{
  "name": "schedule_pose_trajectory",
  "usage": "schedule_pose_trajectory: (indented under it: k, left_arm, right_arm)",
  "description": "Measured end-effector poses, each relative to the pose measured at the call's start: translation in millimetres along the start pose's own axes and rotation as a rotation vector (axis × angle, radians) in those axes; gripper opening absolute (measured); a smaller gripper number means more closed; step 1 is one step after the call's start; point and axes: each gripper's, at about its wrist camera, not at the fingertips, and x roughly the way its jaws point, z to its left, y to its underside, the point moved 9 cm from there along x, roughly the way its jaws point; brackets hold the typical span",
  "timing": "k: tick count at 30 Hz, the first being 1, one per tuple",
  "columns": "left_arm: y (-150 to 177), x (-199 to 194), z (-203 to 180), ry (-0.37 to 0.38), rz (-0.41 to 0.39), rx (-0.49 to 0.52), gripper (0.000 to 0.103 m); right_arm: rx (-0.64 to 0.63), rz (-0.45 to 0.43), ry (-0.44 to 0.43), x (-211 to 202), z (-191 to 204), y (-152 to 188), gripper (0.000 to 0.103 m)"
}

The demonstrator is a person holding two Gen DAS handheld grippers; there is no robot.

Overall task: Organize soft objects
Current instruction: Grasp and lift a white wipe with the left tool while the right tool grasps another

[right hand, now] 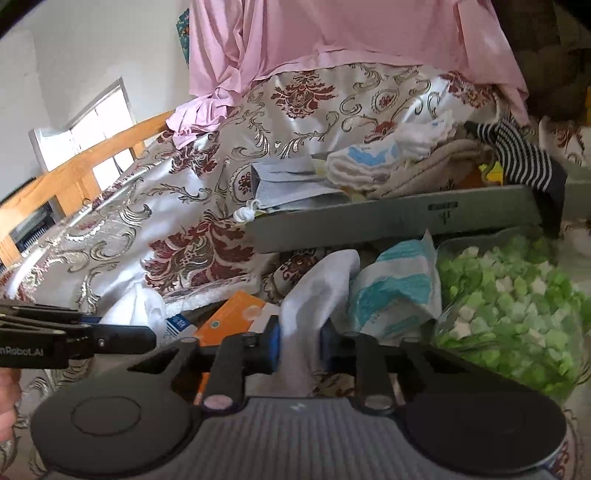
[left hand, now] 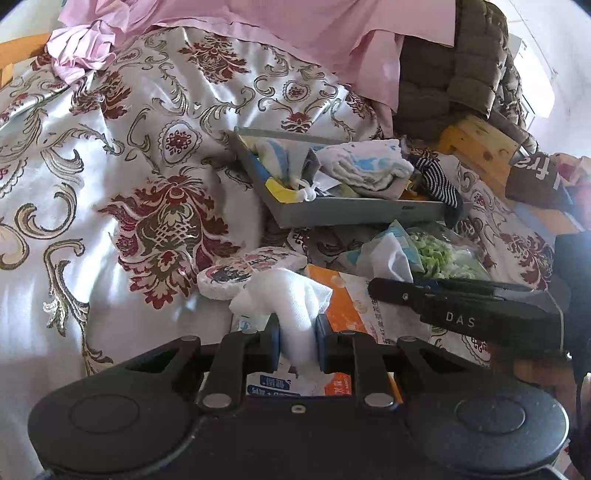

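My left gripper is shut on a white tissue that sticks up out of an orange and white tissue pack on the bed. My right gripper is shut on a white cloth and holds it just above the bedspread. The right gripper shows as a black bar at the right of the left wrist view. A grey tray ahead holds a folded white and blue towel, a striped sock and other small cloths.
A floral satin bedspread covers the bed. A pink sheet and an olive quilted cushion lie behind the tray. A bag of green and white pieces, a blue and white packet, a round patterned pad and a wooden bed frame are near.
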Motion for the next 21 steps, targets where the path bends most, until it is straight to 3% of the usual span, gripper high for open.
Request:
schedule_pose_trajectory:
  k: [1,7,12,21]
  left_arm:
    - [1,0,-1,-0.002,0.000,0.008,0.020]
    - [2,0,-4,-0.016,-0.002,0.045,0.020]
    - [0,-4,-6,-0.026,-0.018,0.069,0.020]
    - [-19,-34,-21,-0.039,-0.148,0.053,0.020]
  right_arm:
    - [-0.010,-0.004,-0.005,-1,3,-1,0.011]
    - [-0.113,-0.020,-0.035,-9,26,-3,0.011]
    - [-0.124,-0.043,-0.039,-17,31,-7,0.010]
    - [-0.116,-0.136,-0.056,-47,35,-26,0.011]
